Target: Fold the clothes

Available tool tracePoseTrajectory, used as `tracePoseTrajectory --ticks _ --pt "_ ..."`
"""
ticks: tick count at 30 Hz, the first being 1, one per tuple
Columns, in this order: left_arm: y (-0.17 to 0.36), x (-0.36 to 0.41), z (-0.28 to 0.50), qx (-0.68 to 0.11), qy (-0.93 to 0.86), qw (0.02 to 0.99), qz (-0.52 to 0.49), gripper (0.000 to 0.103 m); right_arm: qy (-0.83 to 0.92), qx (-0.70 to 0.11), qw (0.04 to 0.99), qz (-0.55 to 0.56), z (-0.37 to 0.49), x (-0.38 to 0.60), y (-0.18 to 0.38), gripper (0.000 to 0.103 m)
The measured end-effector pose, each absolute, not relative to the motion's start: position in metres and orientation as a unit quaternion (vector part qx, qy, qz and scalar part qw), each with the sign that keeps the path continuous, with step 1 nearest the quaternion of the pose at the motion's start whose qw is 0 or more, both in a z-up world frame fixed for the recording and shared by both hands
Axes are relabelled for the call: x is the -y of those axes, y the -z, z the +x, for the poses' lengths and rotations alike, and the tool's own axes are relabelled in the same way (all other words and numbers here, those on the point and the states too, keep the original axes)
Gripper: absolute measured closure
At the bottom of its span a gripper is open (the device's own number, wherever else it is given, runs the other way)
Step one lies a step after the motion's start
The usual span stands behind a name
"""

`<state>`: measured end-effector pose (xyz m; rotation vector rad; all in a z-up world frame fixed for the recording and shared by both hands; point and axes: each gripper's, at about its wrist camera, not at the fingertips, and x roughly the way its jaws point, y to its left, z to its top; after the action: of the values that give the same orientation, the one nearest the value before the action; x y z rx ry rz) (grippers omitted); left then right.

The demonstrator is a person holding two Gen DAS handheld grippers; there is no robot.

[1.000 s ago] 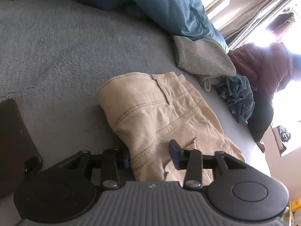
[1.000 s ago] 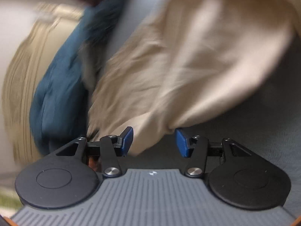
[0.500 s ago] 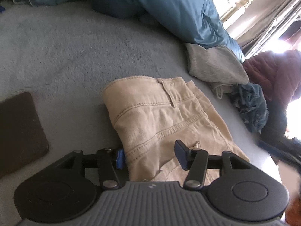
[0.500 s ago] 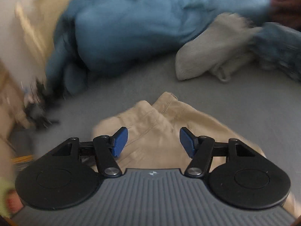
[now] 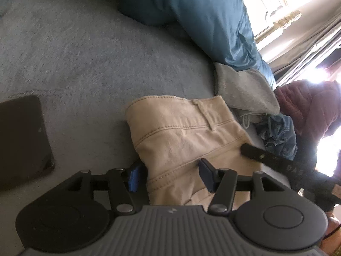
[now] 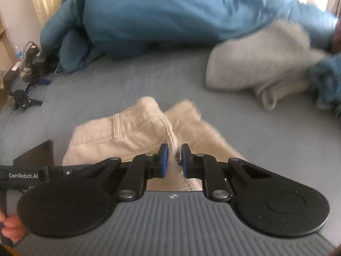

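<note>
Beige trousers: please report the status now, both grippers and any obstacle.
Left gripper open, astride the folded beige trousers. Right gripper shut on a trouser fold. Grey garment lies close beside the waistband; dark flat object apart, to the left.

The right gripper [image 6: 173, 159] has closed its fingers on the beige trousers [image 6: 132, 132].
</note>
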<state>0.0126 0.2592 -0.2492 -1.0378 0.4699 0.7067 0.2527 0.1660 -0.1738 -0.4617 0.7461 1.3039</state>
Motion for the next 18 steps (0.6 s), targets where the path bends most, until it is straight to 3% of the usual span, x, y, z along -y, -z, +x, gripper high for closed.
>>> tracePoseTrajectory --ticks 4,18 --pt "0.248 -0.262 0.013 -0.215 -0.323 0.785 -0.483 0.045 -0.567 -0.296 0.724 -0.258 0.252 -0.179 0.174 0.092" --pt "0.248 -0.265 0.011 -0.211 -0.333 0.795 -0.461 0.045 -0.544 -0.270 0.740 -0.290 0.270 -0.193 0.187 0.092"
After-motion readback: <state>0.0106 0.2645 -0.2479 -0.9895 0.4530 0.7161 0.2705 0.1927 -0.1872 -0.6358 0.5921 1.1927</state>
